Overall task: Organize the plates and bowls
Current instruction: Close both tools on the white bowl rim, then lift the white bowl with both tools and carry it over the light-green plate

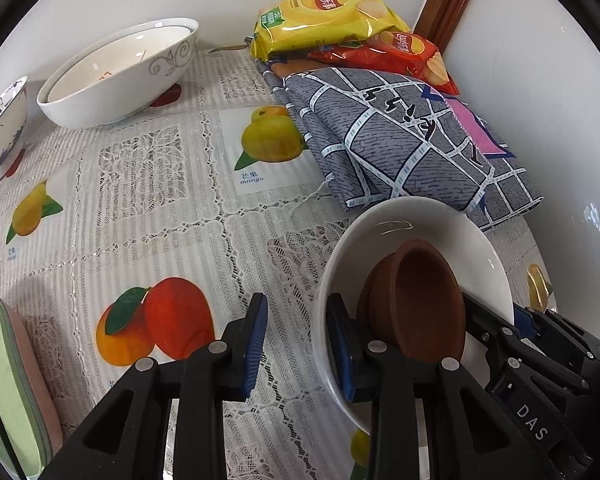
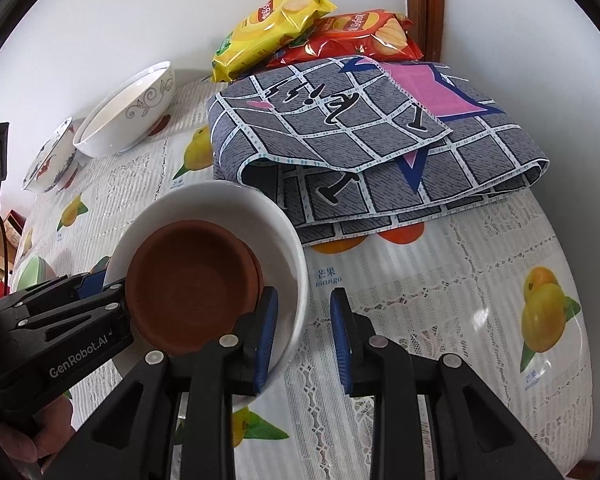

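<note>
Blue-padded jaws of our left gripper (image 1: 298,340) and right gripper (image 2: 304,320) straddle opposite walls of the white bowl (image 1: 400,220), unclamped; brown saucers (image 1: 420,304) sit inside, equally near both.

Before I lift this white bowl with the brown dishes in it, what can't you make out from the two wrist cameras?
- Left wrist view: green and pink dishes, cut off by the left edge; count unclear.
- Left wrist view: patterned bowl, half out of frame.
- Both views: near rim of the white bowl, hidden behind the left gripper and right gripper.
- Brown dishes: two edges show; any beneath are hidden by them.
</note>
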Tool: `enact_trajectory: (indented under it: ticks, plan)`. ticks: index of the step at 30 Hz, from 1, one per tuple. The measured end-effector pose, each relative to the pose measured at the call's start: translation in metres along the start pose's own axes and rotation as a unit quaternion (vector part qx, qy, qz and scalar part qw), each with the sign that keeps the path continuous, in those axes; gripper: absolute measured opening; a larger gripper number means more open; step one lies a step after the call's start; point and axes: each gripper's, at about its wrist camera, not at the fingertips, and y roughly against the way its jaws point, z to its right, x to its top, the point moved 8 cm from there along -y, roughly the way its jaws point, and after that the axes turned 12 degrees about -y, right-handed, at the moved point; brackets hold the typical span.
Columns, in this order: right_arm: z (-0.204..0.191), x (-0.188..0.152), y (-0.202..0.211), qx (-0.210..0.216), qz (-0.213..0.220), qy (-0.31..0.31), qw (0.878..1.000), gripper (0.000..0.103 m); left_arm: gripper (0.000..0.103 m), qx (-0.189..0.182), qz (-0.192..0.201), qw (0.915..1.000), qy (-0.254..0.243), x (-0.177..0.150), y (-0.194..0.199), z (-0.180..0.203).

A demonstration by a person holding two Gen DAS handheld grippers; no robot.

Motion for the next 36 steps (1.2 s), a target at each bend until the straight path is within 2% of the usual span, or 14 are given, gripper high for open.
enact_trajectory:
  ticks: [6, 8, 10, 19, 24, 36]
  plan:
    - [0.0, -0.001, 0.002, 0.005, 0.011, 0.001, 1.0, 0.026, 0.022, -0.01, 0.006, 0.9999, 0.002, 0.0, 0.0, 0.002]
    - [-0.001, -0.002, 0.002, 0.012, 0.013, -0.001, 1.0, 0.022, 0.014, -0.017, 0.009, 0.9998, 0.0, 0.001, 0.001, 0.005]
    - [-0.002, -0.002, 0.002, 0.024, 0.012, -0.007, 1.0, 0.015, 0.01, -0.02, 0.011, 0.9997, 0.001, 0.001, 0.001, 0.008]
    - [-0.003, -0.004, 0.003, 0.032, 0.015, -0.022, 0.999, 0.015, 0.01, -0.018, 0.016, 0.9997, -0.008, 0.001, 0.004, 0.013]
    - [0.001, -0.009, 0.008, 0.03, 0.011, -0.036, 0.999, 0.013, 0.009, -0.032, 0.011, 0.9994, 0.003, -0.006, 0.009, 0.014]
    - [-0.005, -0.023, 0.03, 0.039, 0.009, -0.059, 0.997, 0.009, 0.008, -0.018, 0.019, 0.9997, 0.003, -0.019, 0.039, 0.011]
